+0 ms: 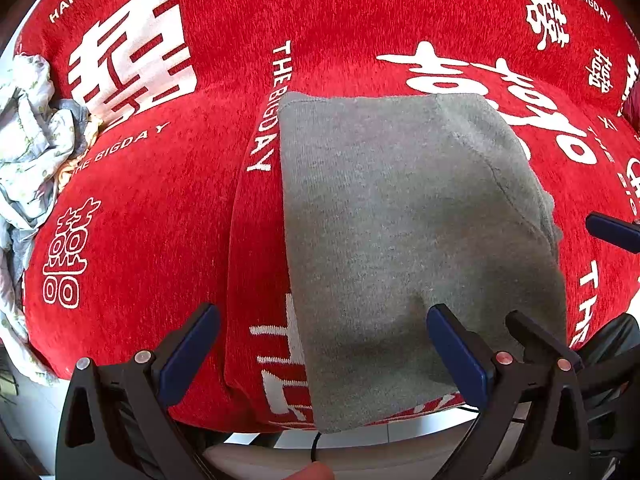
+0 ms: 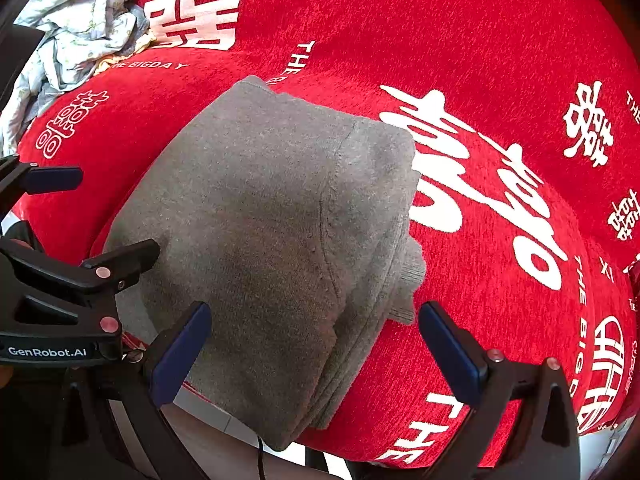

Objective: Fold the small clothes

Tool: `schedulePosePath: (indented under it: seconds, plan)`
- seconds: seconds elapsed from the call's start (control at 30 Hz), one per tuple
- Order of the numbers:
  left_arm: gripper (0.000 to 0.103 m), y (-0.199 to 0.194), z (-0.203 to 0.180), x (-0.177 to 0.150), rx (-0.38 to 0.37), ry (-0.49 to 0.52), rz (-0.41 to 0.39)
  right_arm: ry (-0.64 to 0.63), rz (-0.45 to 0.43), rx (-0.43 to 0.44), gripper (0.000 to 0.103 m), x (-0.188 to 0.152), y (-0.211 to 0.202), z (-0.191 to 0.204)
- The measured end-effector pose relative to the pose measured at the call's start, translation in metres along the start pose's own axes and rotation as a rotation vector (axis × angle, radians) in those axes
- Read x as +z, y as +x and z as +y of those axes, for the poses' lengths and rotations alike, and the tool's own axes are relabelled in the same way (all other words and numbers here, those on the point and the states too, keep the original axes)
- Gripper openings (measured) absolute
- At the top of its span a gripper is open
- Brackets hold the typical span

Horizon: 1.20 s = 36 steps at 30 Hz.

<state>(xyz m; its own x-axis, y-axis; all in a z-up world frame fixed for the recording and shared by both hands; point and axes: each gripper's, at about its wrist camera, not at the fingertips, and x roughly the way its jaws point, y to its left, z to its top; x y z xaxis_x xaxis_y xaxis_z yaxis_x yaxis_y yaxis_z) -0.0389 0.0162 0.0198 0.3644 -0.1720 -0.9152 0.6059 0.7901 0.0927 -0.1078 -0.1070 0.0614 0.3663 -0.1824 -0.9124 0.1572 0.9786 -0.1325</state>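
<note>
The grey knit garment [image 2: 280, 240] lies folded into a compact, roughly rectangular stack on the red cover [image 2: 480, 40] printed with white characters. Its near edge overhangs the front of the covered surface. Several layers show along its right side, with a small flap protruding at the lower right.

The right tongs [image 2: 314, 354] stand open and empty, straddling the garment's near right portion without gripping it. The left tongs [image 1: 322, 354] are likewise open and empty, poised at the near left edge, one finger over the red cover and the other over the grey knit.

Judgement: the fold of this garment appears complete or nearly so; the step in hand is release and inspection. The next move probably calls for tucking the protruding flap or setting the stack aside, then fetching another item from the crumpled pale printed clothes [image 2: 80, 20] lying well apart at the far left.
</note>
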Motion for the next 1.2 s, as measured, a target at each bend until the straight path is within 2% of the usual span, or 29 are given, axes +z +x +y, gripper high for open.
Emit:
schedulePosePath:
  seconds: [1.2]
  plan:
    - [0.103,0.0058,0.0027,0.0002,-0.030,-0.015,0.026,0.006,-0.001,0.001,0.103,-0.0020,0.0014,0.0044]
